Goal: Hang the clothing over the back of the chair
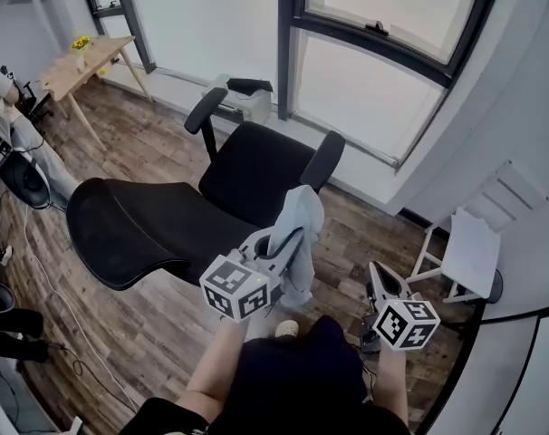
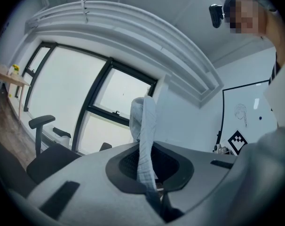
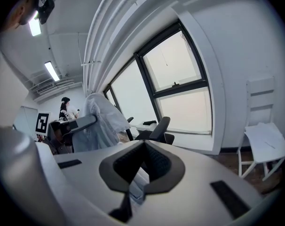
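- Chair: black office type, backrest reclined low.
- Clothing: pale grey, bunched, held in the air just off the chair's nearer armrest.
- Left gripper: jaws clamped on clothing, on the chair's near side.
- Right gripper: jaws together, empty, further from the chair.
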`<state>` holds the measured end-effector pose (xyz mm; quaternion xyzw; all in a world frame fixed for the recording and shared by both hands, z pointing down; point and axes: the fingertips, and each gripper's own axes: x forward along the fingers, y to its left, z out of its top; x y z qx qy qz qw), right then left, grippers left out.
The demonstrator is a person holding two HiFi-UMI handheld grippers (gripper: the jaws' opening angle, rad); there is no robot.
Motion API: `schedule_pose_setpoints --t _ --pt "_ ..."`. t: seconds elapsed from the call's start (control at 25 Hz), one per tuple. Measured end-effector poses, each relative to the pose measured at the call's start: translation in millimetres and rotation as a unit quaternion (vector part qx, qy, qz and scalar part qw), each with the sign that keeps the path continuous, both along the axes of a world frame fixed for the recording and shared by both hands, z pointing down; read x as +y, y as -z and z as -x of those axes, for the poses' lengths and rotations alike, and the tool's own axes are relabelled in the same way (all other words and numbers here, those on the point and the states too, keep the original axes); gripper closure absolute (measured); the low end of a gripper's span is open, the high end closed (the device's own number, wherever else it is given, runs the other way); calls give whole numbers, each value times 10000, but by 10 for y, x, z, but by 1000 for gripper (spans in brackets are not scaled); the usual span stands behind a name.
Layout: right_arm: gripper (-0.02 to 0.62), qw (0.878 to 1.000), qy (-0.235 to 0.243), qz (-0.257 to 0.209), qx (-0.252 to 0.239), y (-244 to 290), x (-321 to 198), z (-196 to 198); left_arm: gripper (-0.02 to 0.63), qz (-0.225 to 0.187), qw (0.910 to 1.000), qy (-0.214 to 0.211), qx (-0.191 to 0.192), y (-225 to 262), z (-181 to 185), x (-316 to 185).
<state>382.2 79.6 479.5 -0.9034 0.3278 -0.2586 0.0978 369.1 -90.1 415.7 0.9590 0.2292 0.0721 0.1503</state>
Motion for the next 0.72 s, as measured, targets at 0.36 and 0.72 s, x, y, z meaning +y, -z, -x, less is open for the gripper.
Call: schedule_pose_setpoints --t 0.36,0.72 --pt "595 9990 426 -24 -134 -116 -234 -363 591 -4 9980 634 60 59 -293 -330" --pt "595 9921 1226 -74 -241 -37 -604 -1072 591 -106 9914 1307 -20 175 -838 -585"
